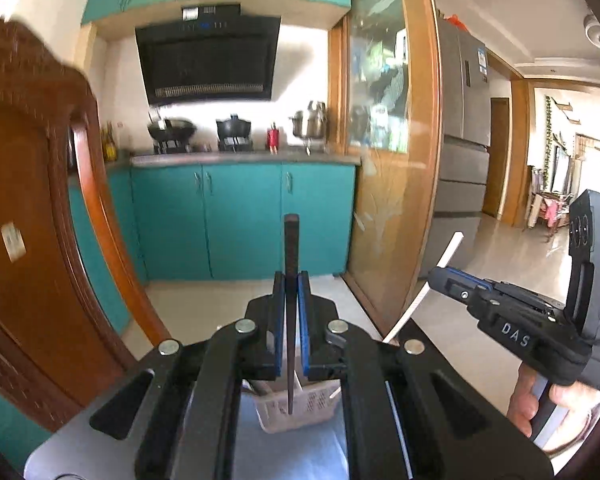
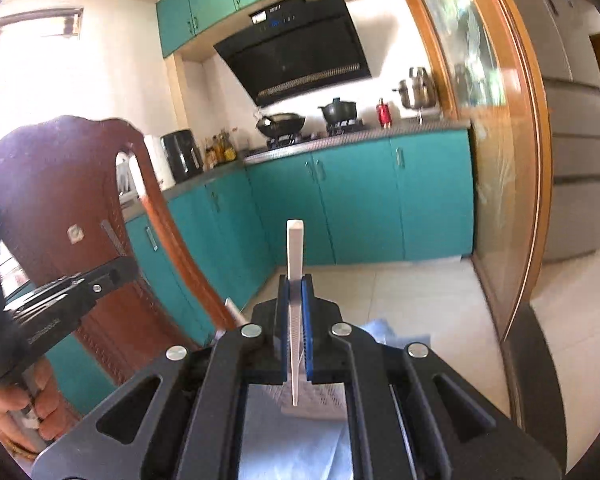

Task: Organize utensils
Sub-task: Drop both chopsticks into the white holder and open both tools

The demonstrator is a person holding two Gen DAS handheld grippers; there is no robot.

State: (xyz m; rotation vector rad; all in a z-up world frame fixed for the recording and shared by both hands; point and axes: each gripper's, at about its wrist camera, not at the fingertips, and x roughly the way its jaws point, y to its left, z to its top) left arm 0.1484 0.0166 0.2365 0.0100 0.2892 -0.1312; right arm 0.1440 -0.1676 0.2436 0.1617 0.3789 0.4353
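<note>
Left gripper clamps a dark chopstick, right gripper a white chopstick, both clear above the basket.

basket: white, perforated; upper part hidden behind left gripper; contents unreadable
dark chopstick: lower tip overlaps basket, touching or above, cannot tell
chair: left of basket, cut by frame edge, blurred
hood labels: too small

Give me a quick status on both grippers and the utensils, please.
Left gripper shut on dark chopstick. Right gripper shut on white chopstick. White basket below. Nothing in the way.
</note>
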